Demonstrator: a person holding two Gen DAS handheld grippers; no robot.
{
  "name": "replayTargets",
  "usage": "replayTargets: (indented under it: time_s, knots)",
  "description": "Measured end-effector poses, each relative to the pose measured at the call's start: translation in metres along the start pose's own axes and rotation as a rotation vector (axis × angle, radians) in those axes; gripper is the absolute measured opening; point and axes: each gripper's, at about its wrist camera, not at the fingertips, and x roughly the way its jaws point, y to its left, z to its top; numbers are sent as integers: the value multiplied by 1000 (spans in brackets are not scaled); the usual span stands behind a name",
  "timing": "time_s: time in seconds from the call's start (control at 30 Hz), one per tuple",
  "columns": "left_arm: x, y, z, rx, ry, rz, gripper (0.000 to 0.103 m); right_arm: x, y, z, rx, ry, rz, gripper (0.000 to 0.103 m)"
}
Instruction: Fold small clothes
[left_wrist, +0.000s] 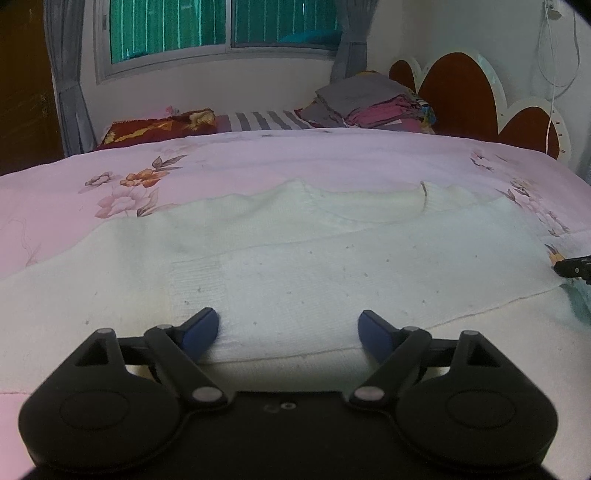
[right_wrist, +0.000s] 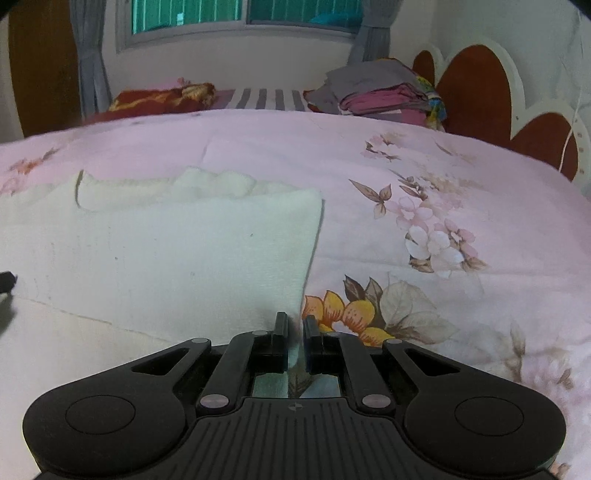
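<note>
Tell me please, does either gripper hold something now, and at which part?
The right gripper pinches the white knit garment at its near right edge. The left gripper is open over the garment and holds nothing.

White garment (left_wrist: 332, 266): matt knitted cloth, ribbed at the neck (small dark specks on its face). Bedsheet (right_wrist: 443, 184): smooth, matt, flower-printed cloth. Left gripper (left_wrist: 288, 328) and right gripper (right_wrist: 295, 328): matt black plastic with dull metal pivot pins.

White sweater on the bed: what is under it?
Under the white sweater lies the pink floral bedsheet, seen around it. The covered part of the sheet is hidden.
</note>
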Motion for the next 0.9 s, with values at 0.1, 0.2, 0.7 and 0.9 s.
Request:
replayTargets:
  time_s: [0.1,0.2,0.7,0.9]
  knots:
    - [-16,14,-1,-35,-24,57,101,-11,-2,1,34,-6,1,8]
    - [-44,54,-14,-123,-70,145,102,-24,-4,-6,73,-30,-22,48]
    - [-165,332,-146,-1018,-309,384,61,-35,38,-4,83,-85,39,68]
    - [-151,356,-144,-1133,-396,304,56,-31,47,4,189,-58,90,68]
